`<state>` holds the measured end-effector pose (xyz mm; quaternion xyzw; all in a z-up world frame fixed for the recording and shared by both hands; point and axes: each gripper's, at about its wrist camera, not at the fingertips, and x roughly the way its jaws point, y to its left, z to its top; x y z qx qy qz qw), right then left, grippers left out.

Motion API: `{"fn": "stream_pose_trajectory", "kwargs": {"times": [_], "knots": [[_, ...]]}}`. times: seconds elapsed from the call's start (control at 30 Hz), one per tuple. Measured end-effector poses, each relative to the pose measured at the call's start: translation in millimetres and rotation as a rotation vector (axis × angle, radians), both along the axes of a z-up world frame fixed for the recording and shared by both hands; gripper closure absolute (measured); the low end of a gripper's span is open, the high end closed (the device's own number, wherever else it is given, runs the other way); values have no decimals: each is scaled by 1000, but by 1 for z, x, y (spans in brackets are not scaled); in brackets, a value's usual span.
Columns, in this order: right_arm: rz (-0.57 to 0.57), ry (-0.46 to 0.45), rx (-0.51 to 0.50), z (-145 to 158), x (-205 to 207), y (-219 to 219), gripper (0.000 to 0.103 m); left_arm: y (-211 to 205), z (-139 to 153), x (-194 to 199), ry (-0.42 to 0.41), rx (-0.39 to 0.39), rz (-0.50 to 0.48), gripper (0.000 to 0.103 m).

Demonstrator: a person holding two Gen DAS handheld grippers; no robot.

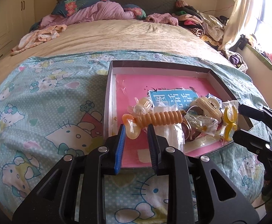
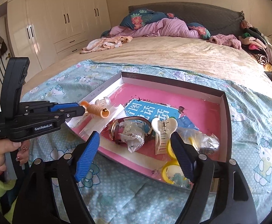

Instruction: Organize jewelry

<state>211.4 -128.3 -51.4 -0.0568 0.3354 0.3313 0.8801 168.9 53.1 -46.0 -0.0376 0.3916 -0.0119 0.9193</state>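
Note:
A shallow dark box point(image 1: 216, 80) with a pink bottom lies on the bed point(image 2: 226, 100). It holds a pile of accessories. My left gripper point(image 1: 136, 130) is shut on the clear end of an orange spiral hair tie point(image 1: 164, 118), held over the box's left side; it also shows in the right wrist view point(image 2: 98, 110). My right gripper point(image 2: 136, 145) is open above the box's near edge. A cream claw clip point(image 2: 163, 132), a watch point(image 2: 117, 128), a clear plastic bag point(image 2: 133, 138) and yellow rings point(image 2: 168, 169) lie between its fingers.
A Hello Kitty sheet point(image 1: 42, 102) covers the near half of the bed. Pillows and a pink quilt point(image 1: 102, 11) lie at the head, piled clothes point(image 1: 197, 22) at the right. White wardrobes point(image 2: 61, 18) stand at the left.

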Motion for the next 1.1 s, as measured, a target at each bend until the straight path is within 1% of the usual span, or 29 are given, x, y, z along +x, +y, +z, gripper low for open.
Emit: {"fn": "stream_pose_trajectory", "kwargs": {"times": [0.03, 0.07, 0.1, 0.17, 0.2, 0.23, 0.3, 0.33, 0.37, 0.4, 0.47, 0.5, 0.67, 0.83, 0.97, 1.1], "knots": [[-5, -7, 3, 3, -4, -2, 17, 0, 1, -2, -1, -2, 3, 66], [-9, -14, 6, 6, -7, -4, 14, -1, 3, -4, -3, -4, 4, 61], [-13, -19, 10, 8, -11, -7, 12, -1, 4, -6, -4, -5, 2, 58], [-21, -31, 15, 14, -17, -12, 8, -3, 6, -10, -3, 1, -3, 55], [-24, -37, 17, 16, -21, -15, 7, -3, 7, -12, -4, 2, -1, 49], [-27, -42, 18, 18, -24, -18, 7, -3, 9, -14, -7, 0, 0, 46], [-31, -51, 19, 22, -31, -22, 6, -3, 14, -21, -14, -9, 2, 43], [-34, -55, 18, 24, -35, -24, 6, -2, 16, -23, -16, -13, 4, 36], [-36, -58, 16, 26, -37, -25, 5, -2, 19, -26, -20, -16, 8, 32], [-39, -62, 16, 28, -41, -27, 5, -2, 22, -31, -27, -20, 11, 25], [-48, -67, 25, 31, -50, -31, 5, -2, 27, -39, -34, -27, 14, 17], [-52, -69, 29, 31, -54, -33, 5, -1, 29, -42, -38, -30, 15, 10], [-71, -92, 28, 33, -73, -39, 5, -1, 39, -65, -55, -36, 22, 10], [-90, -77, 26, 28, -90, -42, 5, 2, 43, -89, -69, -48, 41, 10], [-97, -74, 16, 22, -105, -40, 5, 3, 44, -108, -80, -43, 58, 10], [-111, -62, 41, 18, -117, -39, 5, 1, 44, -125, -89, -51, 56, 10]]}}
